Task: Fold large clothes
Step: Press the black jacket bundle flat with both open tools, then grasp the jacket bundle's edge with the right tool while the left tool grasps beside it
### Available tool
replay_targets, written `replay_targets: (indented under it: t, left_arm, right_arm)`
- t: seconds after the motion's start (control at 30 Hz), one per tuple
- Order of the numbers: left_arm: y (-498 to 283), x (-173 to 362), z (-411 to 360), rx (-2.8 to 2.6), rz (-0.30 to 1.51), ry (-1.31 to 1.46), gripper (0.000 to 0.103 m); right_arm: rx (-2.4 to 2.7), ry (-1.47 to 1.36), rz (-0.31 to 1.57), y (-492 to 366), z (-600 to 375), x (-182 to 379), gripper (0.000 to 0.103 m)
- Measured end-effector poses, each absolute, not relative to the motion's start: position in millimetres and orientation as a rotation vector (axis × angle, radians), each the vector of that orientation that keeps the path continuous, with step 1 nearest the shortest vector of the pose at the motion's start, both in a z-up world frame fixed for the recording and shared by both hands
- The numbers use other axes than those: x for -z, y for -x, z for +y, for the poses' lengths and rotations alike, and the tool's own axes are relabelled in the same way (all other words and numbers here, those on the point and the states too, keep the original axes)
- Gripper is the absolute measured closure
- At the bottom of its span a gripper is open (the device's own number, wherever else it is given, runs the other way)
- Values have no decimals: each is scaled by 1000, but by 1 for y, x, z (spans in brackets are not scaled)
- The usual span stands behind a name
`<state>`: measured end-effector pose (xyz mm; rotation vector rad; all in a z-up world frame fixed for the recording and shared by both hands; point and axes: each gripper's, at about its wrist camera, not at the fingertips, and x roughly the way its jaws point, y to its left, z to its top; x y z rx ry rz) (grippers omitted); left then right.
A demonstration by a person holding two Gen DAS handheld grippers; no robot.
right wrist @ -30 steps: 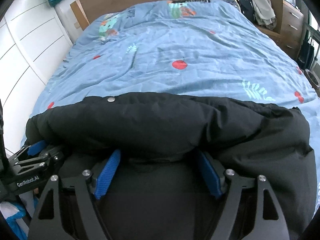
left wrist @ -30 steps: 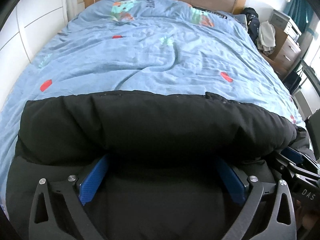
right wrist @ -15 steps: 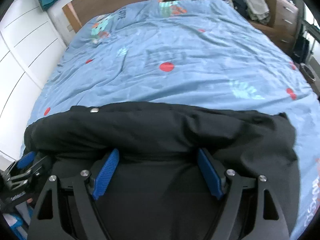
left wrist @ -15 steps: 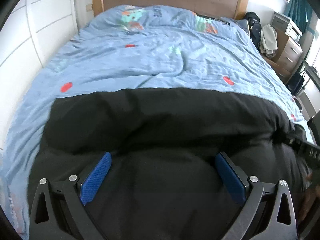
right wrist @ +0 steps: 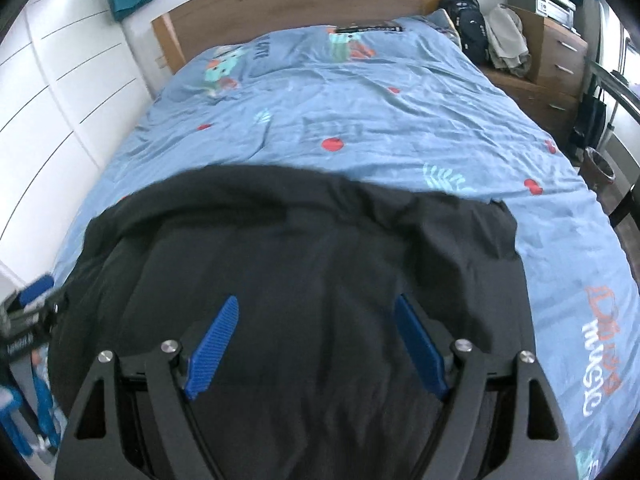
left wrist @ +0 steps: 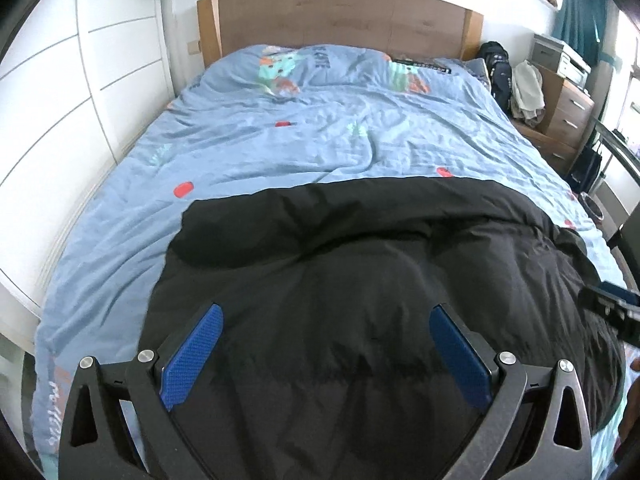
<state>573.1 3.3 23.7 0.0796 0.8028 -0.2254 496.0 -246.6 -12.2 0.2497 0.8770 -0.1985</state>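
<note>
The left hand-held gripper (left wrist: 324, 344) has its blue pads (left wrist: 192, 356) spread wide apart, with nothing pinched between them; they hang over the black padded jacket (left wrist: 360, 264). Whether the pads brush the fabric cannot be told. The right hand-held gripper (right wrist: 316, 344) stands likewise wide apart, its blue pads (right wrist: 212, 348) clamped on nothing, above the same jacket (right wrist: 300, 260).

The jacket lies in a folded bulk at the near end of the bed, on the blue patterned duvet (left wrist: 320, 132), its far edge running across the bed from left to right. In the right wrist view that far edge is blurred, so its fold lines are hard to read.

Far off stands the wooden headboard (left wrist: 340, 20). At the far right a wooden chest of drawers (left wrist: 568, 108) carries a printer (left wrist: 560, 54), and a black backpack (left wrist: 498, 68) and pale clothes (left wrist: 528, 92) sit beside the bed. What the drawers hold is hidden. Each gripper shows only partly at the other view's edge, cut off by the frame.
</note>
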Motion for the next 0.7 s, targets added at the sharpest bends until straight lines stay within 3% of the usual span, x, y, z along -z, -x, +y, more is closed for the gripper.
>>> replay_targets:
  t: [0.4,0.7]
  left_arm:
    - [-551,-31,29,252,805,-66,1]
    - [-575,3,123,217,936,138,1]
  right_arm:
    - [235,-250,861,-435,-253,-8,23]
    - [317,-397,873,-410,-338,-5,23]
